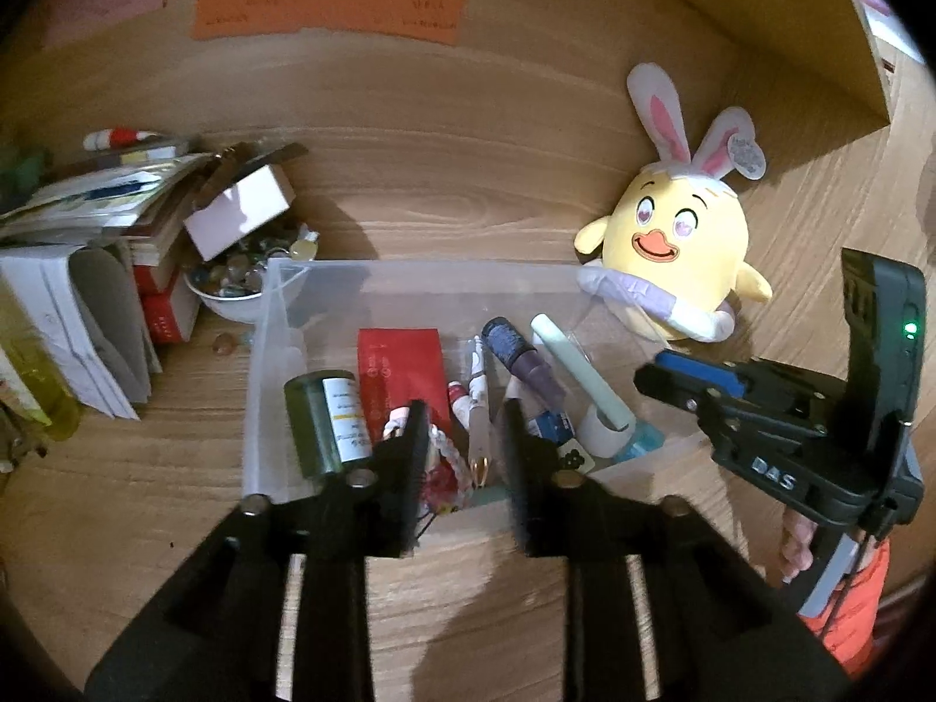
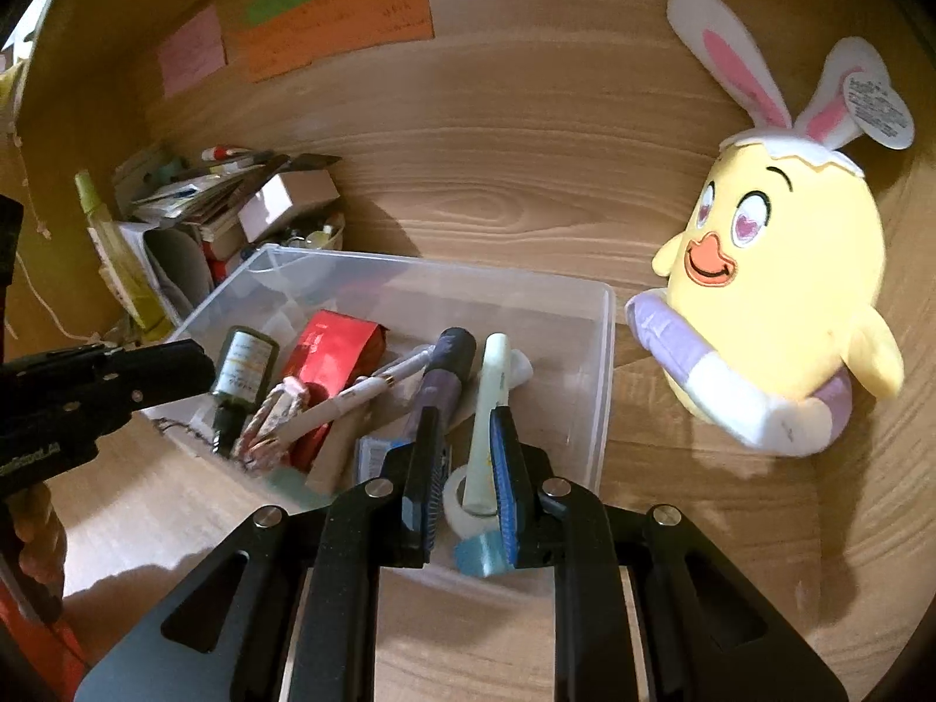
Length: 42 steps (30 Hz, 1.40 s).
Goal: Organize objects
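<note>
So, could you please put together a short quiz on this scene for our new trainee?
1. True or false: the yellow chick plush lies inside the clear plastic bin.
2. Which item in the bin stands between the right gripper fingers? A) red packet B) pale green stick C) dark green bottle
3. Fill in: both the left gripper and the right gripper are ____.

Key: 1 false, it sits on the wooden desk beside the bin; 2 B; 3 open.
</note>
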### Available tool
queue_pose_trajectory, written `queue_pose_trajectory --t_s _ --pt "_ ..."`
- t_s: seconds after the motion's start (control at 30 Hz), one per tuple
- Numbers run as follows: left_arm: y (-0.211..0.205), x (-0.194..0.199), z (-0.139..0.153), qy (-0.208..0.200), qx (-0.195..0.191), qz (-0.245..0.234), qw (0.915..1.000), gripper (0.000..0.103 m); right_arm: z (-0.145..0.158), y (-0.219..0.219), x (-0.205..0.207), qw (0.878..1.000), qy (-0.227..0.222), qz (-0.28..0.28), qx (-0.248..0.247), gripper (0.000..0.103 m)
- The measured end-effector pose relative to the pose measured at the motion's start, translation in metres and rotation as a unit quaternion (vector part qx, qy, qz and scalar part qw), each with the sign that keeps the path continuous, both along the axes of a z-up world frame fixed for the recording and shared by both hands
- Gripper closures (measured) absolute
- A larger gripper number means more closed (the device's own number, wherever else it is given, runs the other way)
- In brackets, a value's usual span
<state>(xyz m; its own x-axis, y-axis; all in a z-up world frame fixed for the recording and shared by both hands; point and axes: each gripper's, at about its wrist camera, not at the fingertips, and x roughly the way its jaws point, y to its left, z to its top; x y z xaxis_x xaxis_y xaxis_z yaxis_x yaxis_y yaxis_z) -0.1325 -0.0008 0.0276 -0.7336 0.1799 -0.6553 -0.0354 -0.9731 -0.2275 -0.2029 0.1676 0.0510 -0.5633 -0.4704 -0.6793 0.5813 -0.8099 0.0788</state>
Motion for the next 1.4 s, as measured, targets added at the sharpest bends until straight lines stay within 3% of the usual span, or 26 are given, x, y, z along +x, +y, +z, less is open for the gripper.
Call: queue_pose_trajectory --t_s 0.03,0.1,0.27,0.4,0.6,1.4 --pt "0.0 0.002 0.001 0.004 0.0 0.002 1.0 0.066 0.002 0.002 0.004 1.0 0.002 0.0 -0.003 0.073" --pt "-0.001 0.008 0.002 0.011 0.0 0.005 0.9999 0.057 0.006 0.006 0.014 1.0 0.02 -0.006 -0.009 0.048" --pt "0.0 0.02 0.005 0.024 -0.012 0.012 0.9996 0.041 0.014 0.009 0.036 0.999 0.04 -0.004 -0.016 0.042" --pt "0.001 0.029 0.006 0.035 -0.025 0.023 0.9988 0.025 0.019 0.012 0.054 0.998 0.052 -0.009 -0.03 0.025" --pt "-0.003 0.039 0.002 0.044 -0.032 0.039 0.9978 0.012 0.021 0.013 0.074 0.997 0.074 -0.015 -0.032 0.018" --pt "0.001 0.053 -0.012 0.052 -0.071 0.044 0.9951 0.007 0.01 0.008 0.083 0.997 0.069 -0.024 -0.029 0.017"
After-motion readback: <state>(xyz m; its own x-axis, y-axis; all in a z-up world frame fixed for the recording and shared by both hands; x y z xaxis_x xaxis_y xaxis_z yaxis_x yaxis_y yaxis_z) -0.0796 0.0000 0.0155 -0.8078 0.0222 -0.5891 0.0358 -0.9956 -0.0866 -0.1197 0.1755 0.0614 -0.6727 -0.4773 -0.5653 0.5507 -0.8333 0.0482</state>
